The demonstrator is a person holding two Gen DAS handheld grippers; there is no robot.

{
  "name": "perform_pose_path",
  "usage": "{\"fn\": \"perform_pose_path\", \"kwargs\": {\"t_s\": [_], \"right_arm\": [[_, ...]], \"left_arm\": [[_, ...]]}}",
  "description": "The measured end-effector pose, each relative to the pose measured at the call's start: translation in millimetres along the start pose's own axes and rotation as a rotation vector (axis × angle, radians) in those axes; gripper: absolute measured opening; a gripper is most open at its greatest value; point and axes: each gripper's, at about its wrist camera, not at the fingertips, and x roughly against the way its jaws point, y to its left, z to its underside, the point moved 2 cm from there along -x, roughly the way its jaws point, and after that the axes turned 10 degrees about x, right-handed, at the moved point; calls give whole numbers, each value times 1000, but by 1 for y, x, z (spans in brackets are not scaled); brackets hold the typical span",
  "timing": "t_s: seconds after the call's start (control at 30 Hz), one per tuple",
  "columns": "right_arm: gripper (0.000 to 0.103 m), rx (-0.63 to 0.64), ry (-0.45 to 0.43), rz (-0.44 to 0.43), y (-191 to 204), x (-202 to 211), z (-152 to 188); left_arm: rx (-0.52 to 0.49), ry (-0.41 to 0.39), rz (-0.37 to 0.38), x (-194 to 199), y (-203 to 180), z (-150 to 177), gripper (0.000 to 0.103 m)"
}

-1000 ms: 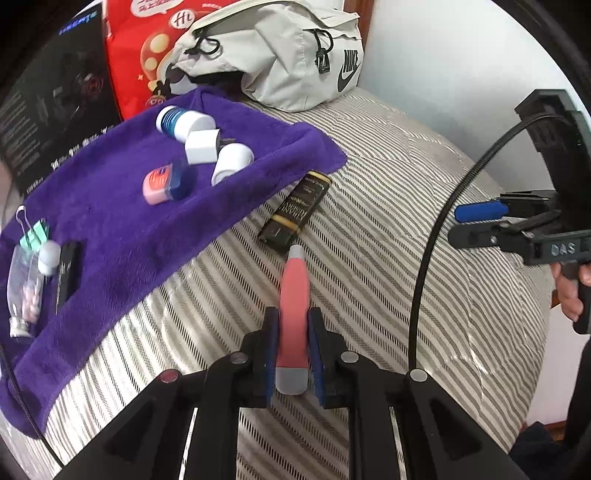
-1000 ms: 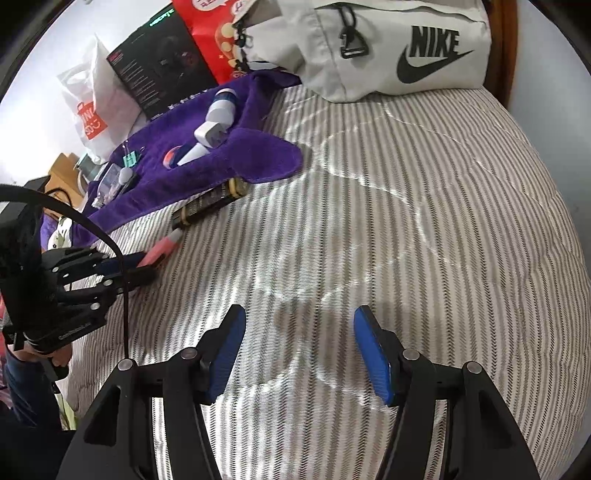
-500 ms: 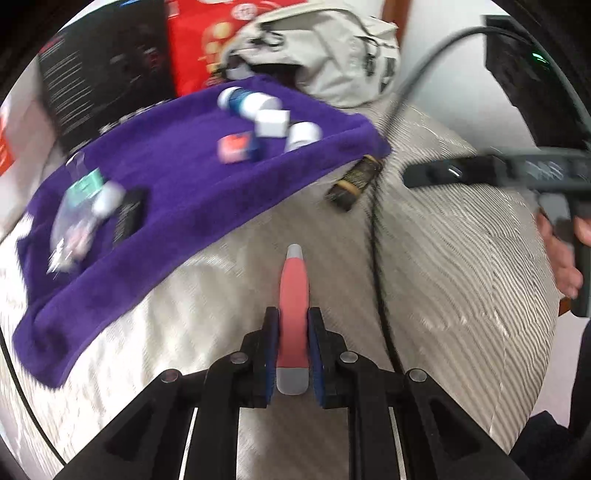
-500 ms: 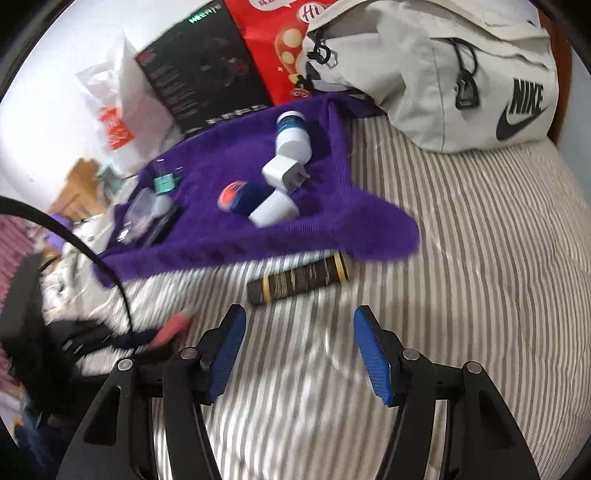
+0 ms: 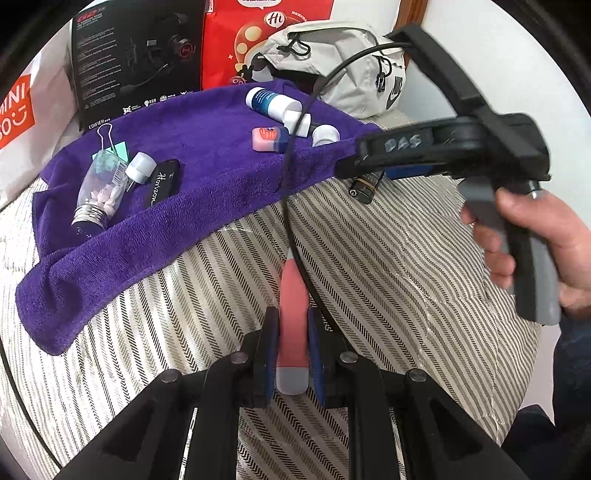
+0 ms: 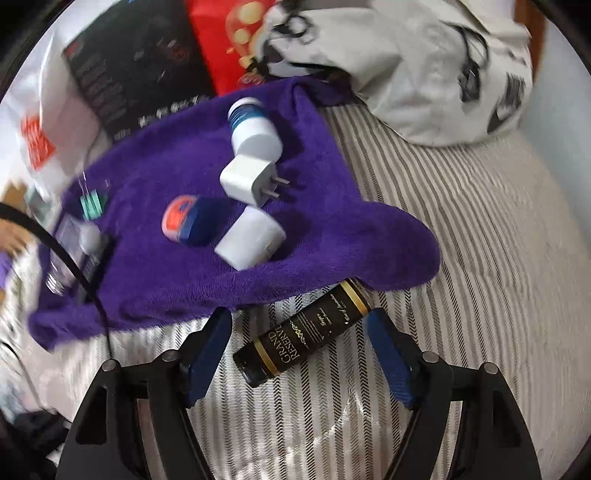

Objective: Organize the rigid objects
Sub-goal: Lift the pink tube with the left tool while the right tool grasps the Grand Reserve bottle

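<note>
My left gripper [image 5: 291, 354] is shut on a pink stick-shaped object [image 5: 293, 314] with a grey end, held over the striped bedcover. My right gripper [image 6: 301, 347] is open, its blue pads either side of a black and gold tube [image 6: 303, 332] that lies on the bed at the edge of the purple towel [image 6: 332, 243]. On the towel lie a white and blue bottle [image 6: 251, 127], a white plug adapter [image 6: 247, 179], a white cap [image 6: 249, 238] and a blue and orange case [image 6: 188, 221]. The left wrist view shows the right gripper [image 5: 369, 173] over the tube [image 5: 364, 184].
At the towel's left end lie a bulb-shaped bottle [image 5: 99, 192], a black case [image 5: 160, 181] and a green binder clip [image 5: 110, 147]. A grey bag [image 6: 424, 62], a red pack [image 5: 255, 33] and a black box [image 5: 136, 55] stand behind. A cable [image 5: 295, 192] hangs across.
The right gripper has swung left and forward to straddle the black and gold tube. The left gripper, still holding the pink object, has turned toward the towel.
</note>
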Motion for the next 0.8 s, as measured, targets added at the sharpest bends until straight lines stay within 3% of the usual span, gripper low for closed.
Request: {"fn": "perform_pose_path", "kwargs": {"t_s": [0.07, 0.33, 0.6, 0.8], "right_arm": [[76, 55, -2, 11, 1, 1, 7], [75, 70, 58, 7, -44, 14, 40], [75, 124, -10, -10, -37, 11, 38], [50, 155, -52, -36, -38, 14, 36]], "left_arm": [[-1, 0, 6, 2, 2, 1, 15], [7, -2, 21, 4, 5, 1, 15], [21, 4, 11, 2, 5, -3, 15], [24, 3, -21, -1, 4, -5, 15]]}}
